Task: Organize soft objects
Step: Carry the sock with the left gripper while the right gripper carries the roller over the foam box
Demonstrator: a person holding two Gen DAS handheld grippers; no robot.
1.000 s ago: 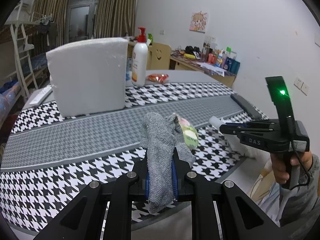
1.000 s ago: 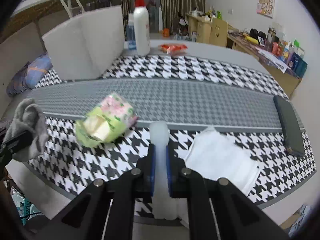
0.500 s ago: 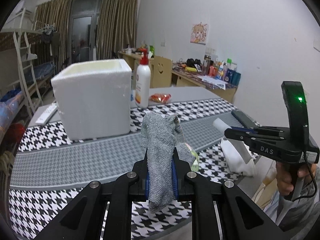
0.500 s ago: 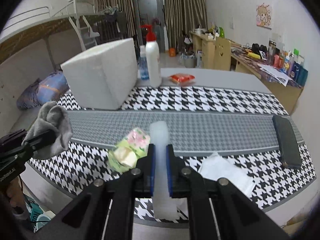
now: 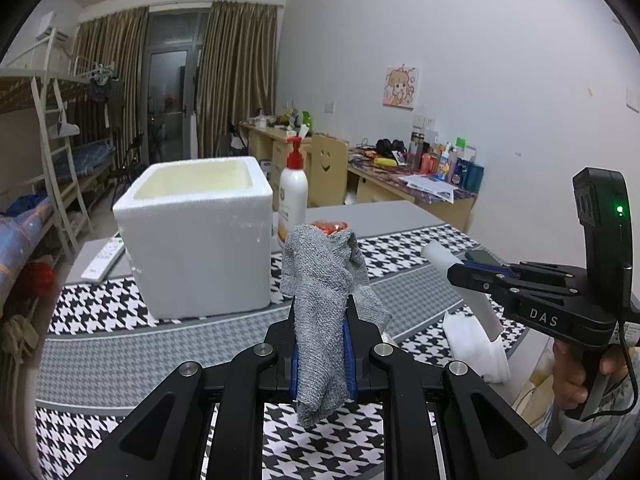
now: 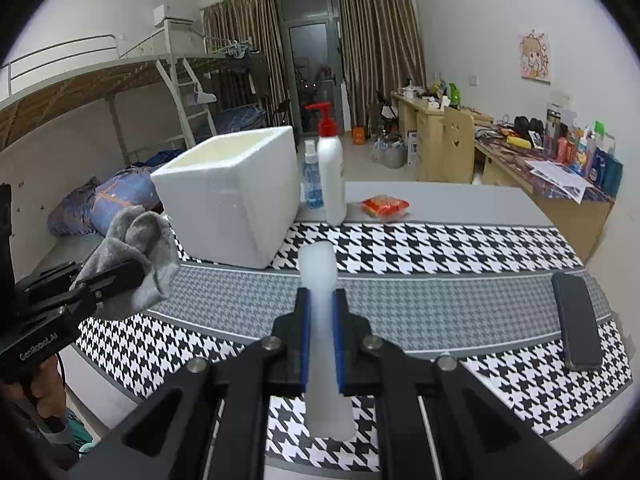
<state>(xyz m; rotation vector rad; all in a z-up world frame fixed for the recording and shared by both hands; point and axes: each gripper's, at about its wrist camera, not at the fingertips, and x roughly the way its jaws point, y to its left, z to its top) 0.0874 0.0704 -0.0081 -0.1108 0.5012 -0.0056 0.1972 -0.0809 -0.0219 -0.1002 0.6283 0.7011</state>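
Observation:
My left gripper (image 5: 322,312) is shut on a grey knitted sock (image 5: 316,272), which stands up between the pads and hangs below them. The right wrist view shows that gripper (image 6: 116,276) and sock (image 6: 132,232) at the left, above the table's near edge. My right gripper (image 6: 320,300) is shut on a white soft piece (image 6: 316,264) that sticks out past its tips. In the left wrist view this gripper (image 5: 460,270) is at the right, and the white piece (image 5: 436,254) trails down to a white bulk.
An open-topped white foam box (image 5: 200,240) stands at the back left of the houndstooth-covered table (image 5: 120,344). Beside it are a pump bottle (image 6: 331,172), a small spray bottle and a red packet (image 6: 385,205). A dark flat case (image 6: 576,320) lies at the right; a remote (image 5: 105,258) lies behind the box.
Both grippers have risen with their soft things still held. The box's open top has come into view, and the green and pink pack on the table has dropped out of sight.

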